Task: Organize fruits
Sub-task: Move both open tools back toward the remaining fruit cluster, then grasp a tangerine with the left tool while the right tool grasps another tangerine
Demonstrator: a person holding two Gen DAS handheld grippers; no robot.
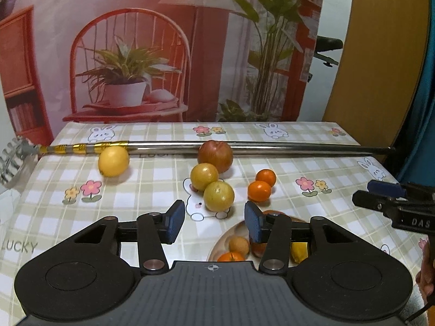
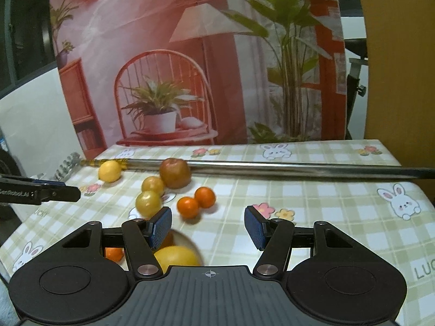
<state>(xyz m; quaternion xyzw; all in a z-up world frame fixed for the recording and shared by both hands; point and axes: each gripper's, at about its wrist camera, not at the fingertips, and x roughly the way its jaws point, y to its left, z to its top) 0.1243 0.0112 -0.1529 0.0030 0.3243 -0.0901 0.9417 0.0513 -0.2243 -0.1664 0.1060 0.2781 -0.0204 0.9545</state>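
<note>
Left wrist view: beyond both grippers' wide-spread, empty fingers, left gripper (image 1: 214,221) and right gripper (image 2: 208,226), the apple (image 1: 215,156), yellow plums (image 1: 218,196) and tangerines (image 1: 259,191) lie loose and could roll if nudged.

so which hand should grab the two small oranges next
Probably the right gripper: it is open, and the two small oranges lie just ahead of its fingers. The left gripper, also open, lines up with the yellow-green fruits instead.

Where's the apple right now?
The apple sits far back on the table, against the metal rod, just behind the two yellow-green fruits, left of the oranges.
</note>
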